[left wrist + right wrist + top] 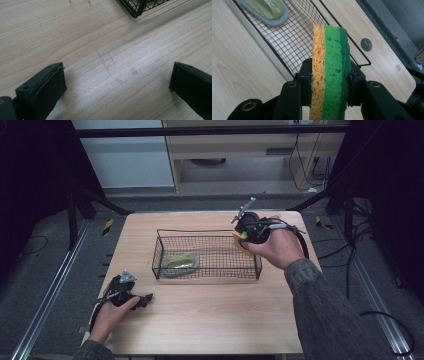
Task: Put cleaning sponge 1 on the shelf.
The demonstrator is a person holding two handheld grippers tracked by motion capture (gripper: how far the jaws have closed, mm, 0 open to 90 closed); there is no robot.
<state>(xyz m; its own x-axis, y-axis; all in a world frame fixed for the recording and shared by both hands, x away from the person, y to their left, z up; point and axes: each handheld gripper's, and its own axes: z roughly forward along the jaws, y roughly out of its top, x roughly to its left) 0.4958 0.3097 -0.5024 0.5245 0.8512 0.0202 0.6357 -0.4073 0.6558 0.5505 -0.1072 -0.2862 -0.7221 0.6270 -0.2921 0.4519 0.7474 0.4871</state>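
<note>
An orange-and-green layered sponge (331, 72) stands on edge between the two black jaws of my right gripper (329, 82), which is shut on it. In the high view that gripper (243, 239) hangs over the right end of a black wire basket (210, 271), and the sponge (239, 239) shows as a small orange patch. A green-handled scrubber with a grey base (180, 263) lies in the basket's left half; it lies at the upper left (268, 11) of the right gripper view. My left gripper (145, 300) rests low over the table's front left, open, with bare wood between its fingers (47, 92).
The wooden table (210, 320) has bare room in front of the basket and to its left. A corner of the basket (136, 8) lies just ahead of the left gripper. A round hole (366, 44) sits in the tabletop beyond the basket. Dark floor, metal rails and cables surround the table.
</note>
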